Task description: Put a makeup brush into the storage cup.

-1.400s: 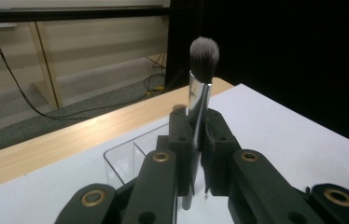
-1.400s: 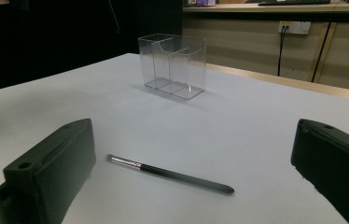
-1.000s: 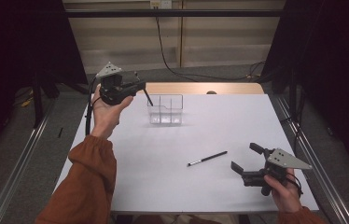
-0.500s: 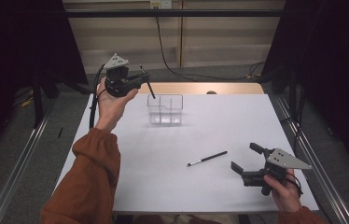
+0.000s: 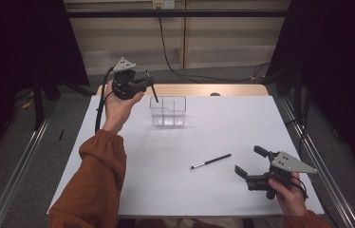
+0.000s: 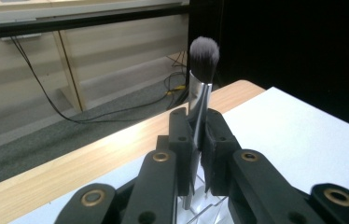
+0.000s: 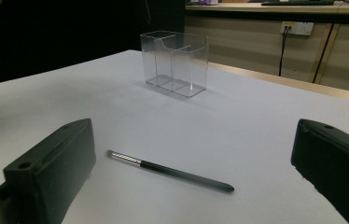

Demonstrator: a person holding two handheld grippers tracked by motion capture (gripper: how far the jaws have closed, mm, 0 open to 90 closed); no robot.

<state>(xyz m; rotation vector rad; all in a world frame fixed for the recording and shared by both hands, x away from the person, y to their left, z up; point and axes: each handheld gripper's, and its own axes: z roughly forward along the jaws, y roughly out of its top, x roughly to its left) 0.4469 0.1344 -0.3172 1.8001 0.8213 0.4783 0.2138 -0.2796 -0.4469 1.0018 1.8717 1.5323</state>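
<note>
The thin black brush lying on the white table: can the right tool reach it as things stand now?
Probably yes. The thin black brush lies on bare white table just ahead of the open right tool, with nothing between them.

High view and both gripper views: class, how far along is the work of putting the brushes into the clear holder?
Done: nothing; the clear two-compartment plastic holder looks empty. In hand: the left gripper is shut on a grey-bristled makeup brush with a silver ferrule, raised beside the holder. Left: the thin black brush lies on the white table before the open right gripper.
</note>
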